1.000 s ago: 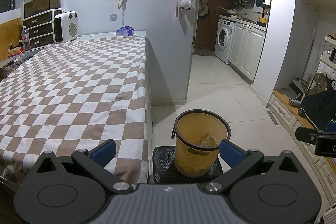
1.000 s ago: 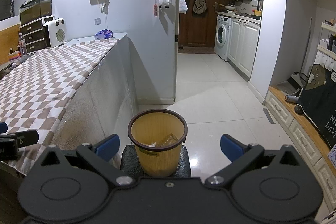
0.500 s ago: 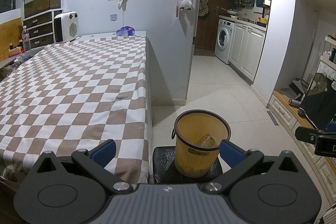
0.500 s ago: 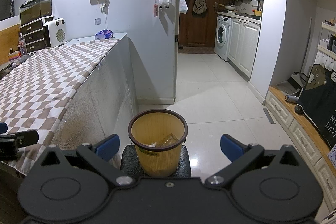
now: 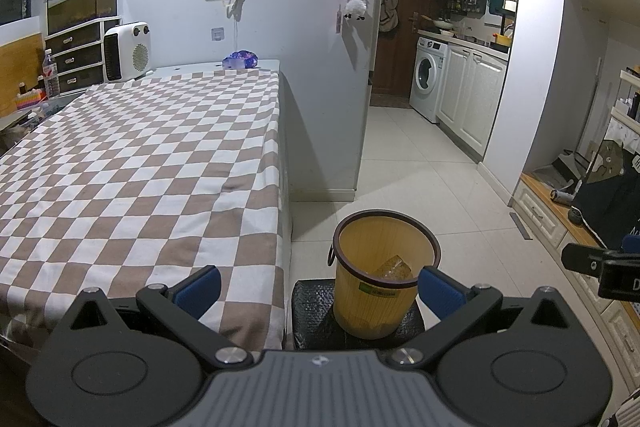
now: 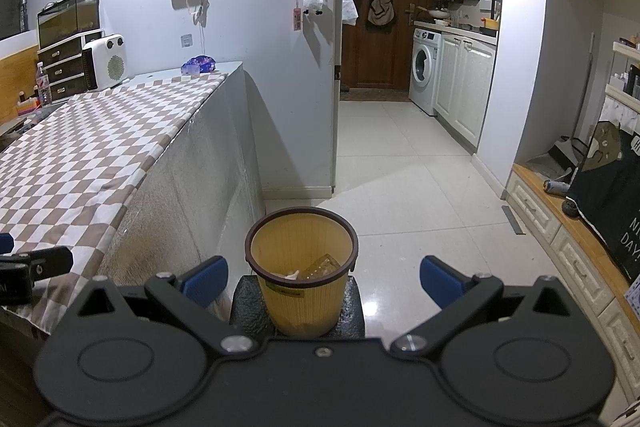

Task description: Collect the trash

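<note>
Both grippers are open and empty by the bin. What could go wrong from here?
1. The yellow bin stands on a small dark stool, so a knock from the left gripper or right gripper might tip it.
2. The checkered cloth hangs over the table edge; a finger might snag it.

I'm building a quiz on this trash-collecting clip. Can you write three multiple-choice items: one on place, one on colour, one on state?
1. Where does the bin stand?
A. on the checked cloth
B. on a dark stool beside the table
C. by the washing machine

2. What colour is the bin's wall?
A. yellow
B. blue
C. white

3. How are the two claws?
A. both open, empty
B. left shut on trash
C. both shut

Answers:
1 B, the stool's dark top shows under it.
2 A, yellow with a dark rim.
3 A, left claw and right claw have pads wide apart, holding nothing.
</note>
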The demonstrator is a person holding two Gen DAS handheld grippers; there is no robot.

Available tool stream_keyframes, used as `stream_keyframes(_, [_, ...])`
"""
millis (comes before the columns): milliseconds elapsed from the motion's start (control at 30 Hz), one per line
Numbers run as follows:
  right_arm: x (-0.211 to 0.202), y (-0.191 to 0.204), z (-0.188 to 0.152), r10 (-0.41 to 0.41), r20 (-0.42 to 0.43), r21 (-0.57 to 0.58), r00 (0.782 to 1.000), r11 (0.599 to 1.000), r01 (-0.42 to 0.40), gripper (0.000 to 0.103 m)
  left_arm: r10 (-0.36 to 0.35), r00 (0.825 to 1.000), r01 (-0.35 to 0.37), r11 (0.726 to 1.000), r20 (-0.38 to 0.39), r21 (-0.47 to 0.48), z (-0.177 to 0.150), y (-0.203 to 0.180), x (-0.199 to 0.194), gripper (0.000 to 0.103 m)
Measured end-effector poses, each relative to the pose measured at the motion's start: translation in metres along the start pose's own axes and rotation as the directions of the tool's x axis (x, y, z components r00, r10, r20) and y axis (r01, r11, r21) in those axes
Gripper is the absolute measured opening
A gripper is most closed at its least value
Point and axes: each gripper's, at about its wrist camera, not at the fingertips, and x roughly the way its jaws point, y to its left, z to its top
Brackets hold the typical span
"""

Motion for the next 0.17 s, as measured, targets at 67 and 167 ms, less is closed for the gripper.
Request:
stream_keyframes(67, [0.0004,0.0002,-0.0002,-0.001,0.0,0.0,1.0,1.0,0.001,0.103,0.0,1.0,0.0,1.0,0.001,0.0,0.0009,-0.0002,-0.0004,0.103])
stream_keyframes(167, [0.0003,0.0003,-0.0003,-0.001,0.0,0.0,1.0,1.0,0.001,0.103,0.001,1.0,-0.001,1.0,0.001,0.001,0.0018,-0.0005,-0.0008,0.103])
